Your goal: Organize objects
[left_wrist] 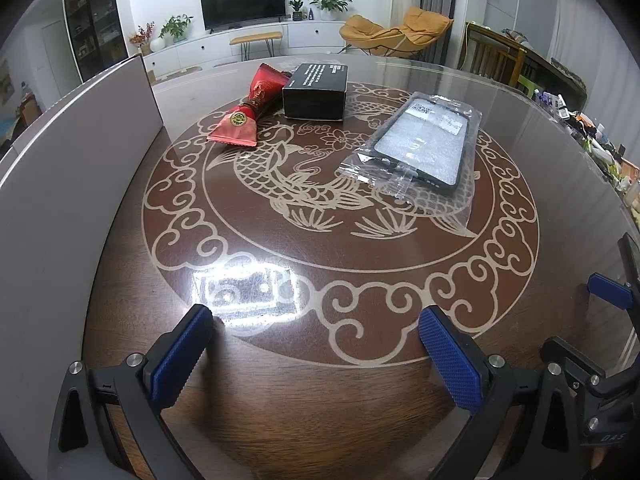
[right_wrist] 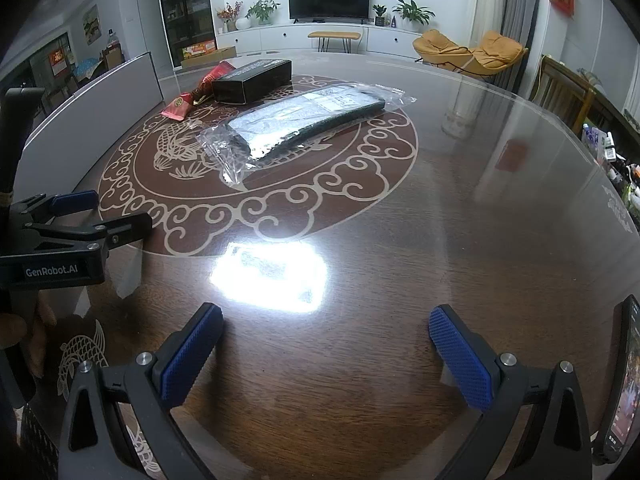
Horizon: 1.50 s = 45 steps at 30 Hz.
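A red foil packet [left_wrist: 244, 110] [right_wrist: 188, 98], a black box [left_wrist: 315, 92] [right_wrist: 252, 78] and a phone case in a clear plastic bag [left_wrist: 420, 144] [right_wrist: 304, 120] lie on the far part of a round glass-topped table [left_wrist: 360, 320] [right_wrist: 440, 220]. My left gripper [left_wrist: 316, 354] is open and empty, low over the near side of the table. My right gripper [right_wrist: 326, 354] is open and empty, also near the front edge. Each gripper shows in the other's view, the right one [left_wrist: 612, 292] and the left one [right_wrist: 76, 204].
A grey upright panel [left_wrist: 72, 152] [right_wrist: 92, 104] stands along the table's left side. A phone [right_wrist: 618, 384] stands at the right edge of the right wrist view. Clutter [left_wrist: 600, 136] lines the far right. A TV [right_wrist: 328, 0] and an orange chair [right_wrist: 468, 54] are beyond the table.
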Tool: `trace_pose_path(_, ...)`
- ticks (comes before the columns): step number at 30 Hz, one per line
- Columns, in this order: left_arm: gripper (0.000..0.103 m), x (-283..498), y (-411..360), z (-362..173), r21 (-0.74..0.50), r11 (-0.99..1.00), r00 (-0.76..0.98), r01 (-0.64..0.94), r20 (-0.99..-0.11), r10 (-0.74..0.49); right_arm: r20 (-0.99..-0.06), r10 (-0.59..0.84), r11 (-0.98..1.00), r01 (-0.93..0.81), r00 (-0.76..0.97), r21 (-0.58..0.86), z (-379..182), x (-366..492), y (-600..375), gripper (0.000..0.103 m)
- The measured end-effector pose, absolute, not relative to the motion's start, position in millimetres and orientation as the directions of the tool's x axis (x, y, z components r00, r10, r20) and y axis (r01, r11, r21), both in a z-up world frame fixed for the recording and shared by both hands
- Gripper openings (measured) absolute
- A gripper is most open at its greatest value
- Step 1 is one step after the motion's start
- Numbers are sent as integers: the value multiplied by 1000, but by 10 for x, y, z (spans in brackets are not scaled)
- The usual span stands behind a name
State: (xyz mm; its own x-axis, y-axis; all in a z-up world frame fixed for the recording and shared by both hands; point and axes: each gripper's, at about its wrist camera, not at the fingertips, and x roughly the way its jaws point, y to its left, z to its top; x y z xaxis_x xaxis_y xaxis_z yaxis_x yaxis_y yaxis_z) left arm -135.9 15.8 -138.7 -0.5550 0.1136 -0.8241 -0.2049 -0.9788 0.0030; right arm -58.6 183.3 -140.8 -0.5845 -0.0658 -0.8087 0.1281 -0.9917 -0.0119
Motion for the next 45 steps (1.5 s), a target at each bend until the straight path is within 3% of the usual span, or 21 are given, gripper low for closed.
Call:
trace_pose_path(7,103,-1369,126,-1374,-1,-953,-510,-302,-845,162,-809,-64,-992,128,-584,-14,-1410,-587,1830,103)
trace_pose_path(45,103,-1125,48,-1372,-1,-948,-547,-317,-817,184,-809,-62,-992,126,-584,-14,-1408,-588,1836,103)
